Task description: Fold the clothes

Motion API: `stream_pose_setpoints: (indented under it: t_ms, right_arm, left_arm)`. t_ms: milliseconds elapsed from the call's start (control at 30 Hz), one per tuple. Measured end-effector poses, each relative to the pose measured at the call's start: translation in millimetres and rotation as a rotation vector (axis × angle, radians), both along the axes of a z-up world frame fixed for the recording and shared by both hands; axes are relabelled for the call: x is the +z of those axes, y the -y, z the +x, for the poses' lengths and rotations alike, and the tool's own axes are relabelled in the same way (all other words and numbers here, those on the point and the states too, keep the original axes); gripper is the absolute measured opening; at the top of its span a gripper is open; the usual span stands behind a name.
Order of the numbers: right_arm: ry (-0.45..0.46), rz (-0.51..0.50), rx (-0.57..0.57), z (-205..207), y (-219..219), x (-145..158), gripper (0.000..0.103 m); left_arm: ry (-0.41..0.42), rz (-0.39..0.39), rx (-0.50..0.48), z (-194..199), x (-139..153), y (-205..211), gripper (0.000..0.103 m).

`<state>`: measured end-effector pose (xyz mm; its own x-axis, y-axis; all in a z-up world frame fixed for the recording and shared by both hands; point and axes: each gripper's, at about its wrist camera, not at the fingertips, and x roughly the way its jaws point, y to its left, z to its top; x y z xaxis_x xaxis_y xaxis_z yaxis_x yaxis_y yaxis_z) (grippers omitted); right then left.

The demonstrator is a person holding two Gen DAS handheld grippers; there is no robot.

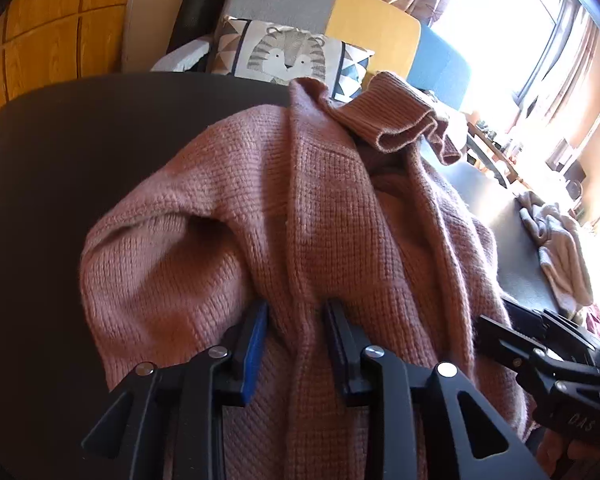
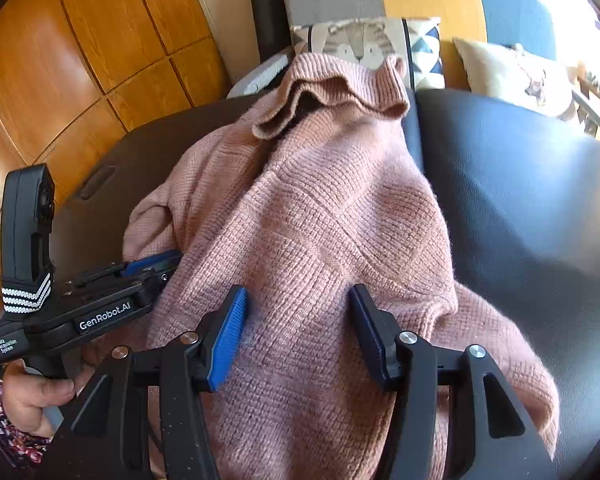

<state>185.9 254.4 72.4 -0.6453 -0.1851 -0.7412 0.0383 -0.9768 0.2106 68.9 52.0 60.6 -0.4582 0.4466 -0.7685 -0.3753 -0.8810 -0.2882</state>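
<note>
Left wrist view shows the pink knitted sweater [image 1: 300,208] lying in a rumpled heap on the dark table [image 1: 60,200], its ribbed hem or cuff [image 1: 392,124] flopped over at the far end, just short of the table's far edge. The left gripper [image 1: 296,312] sits low on the near part of the garment, jaws a moderate way apart with a ridge of knit rising between them; whether the pads actually press it cannot be told. In the right wrist view the right gripper [image 2: 298,300] stands wider, its blue pad [image 2: 230,336] and the opposite finger resting on or just over the fabric without pinching it, so it looks open. The left tool is seen beside it, held by a hand [image 2: 32,396] in a patterned sleeve. The fold seems barely begun: the sweater is bunched, not flat, and smoothing plus every fold remains. Bare tabletop lies on both sides; cushions [image 2: 364,44] crowd the far edge and another garment [image 1: 560,248] lies off to the right.
</note>
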Motion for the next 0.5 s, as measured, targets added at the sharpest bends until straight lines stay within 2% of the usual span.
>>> stream_pose_setpoints:
  t_ms: [100, 333, 500]
  right_arm:
    - [-0.026, 0.009, -0.017, -2.9, -3.5, -1.8, 0.034]
    - [-0.077, -0.161, -0.126, -27.2, -33.3, 11.5, 0.018]
    - [-0.127, -0.154, -0.15, -39.4, -43.2, 30.2, 0.012]
  left_arm:
    - [0.0, -0.002, 0.016, -8.0, -3.5, -1.8, 0.032]
    - [0.022, -0.033, 0.013, -33.8, -4.6, -9.4, 0.032]
    - [0.0, -0.042, 0.02, -42.3, -5.8, -16.5, 0.032]
